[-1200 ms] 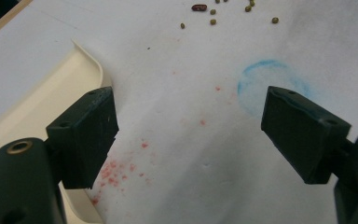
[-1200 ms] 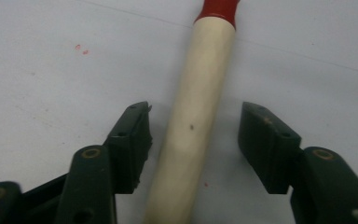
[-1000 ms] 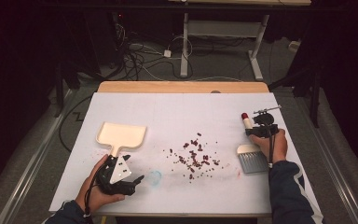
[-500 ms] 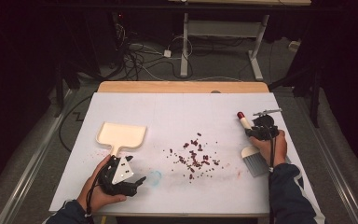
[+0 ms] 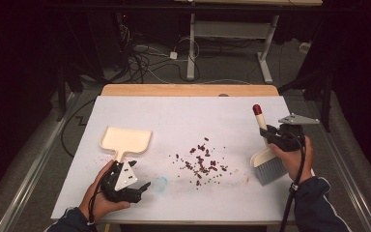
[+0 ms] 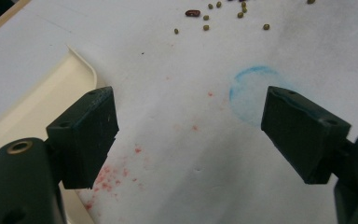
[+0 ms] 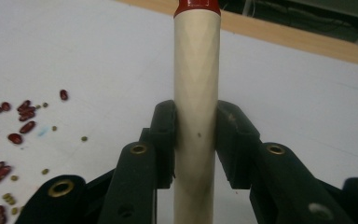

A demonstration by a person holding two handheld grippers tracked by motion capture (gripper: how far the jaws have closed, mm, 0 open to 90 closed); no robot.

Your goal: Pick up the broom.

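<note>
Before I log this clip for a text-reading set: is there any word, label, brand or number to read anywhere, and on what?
None to read. The brush, the dustpan, both grippers and the white table bear no lettering; the blue ring and red specks are only stains.

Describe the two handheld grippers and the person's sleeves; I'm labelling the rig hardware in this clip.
Both tools are black. The left gripper has two blocky, scuffed jaw pads, brass-coloured rivets at the linkage and a pale grey three-cornered plate on top. The right gripper has the same black linkage with brass rivets, a grey plate, and a black cable trailing along the forearm. Both sleeves, the right sleeve included, are dark blue.
</note>
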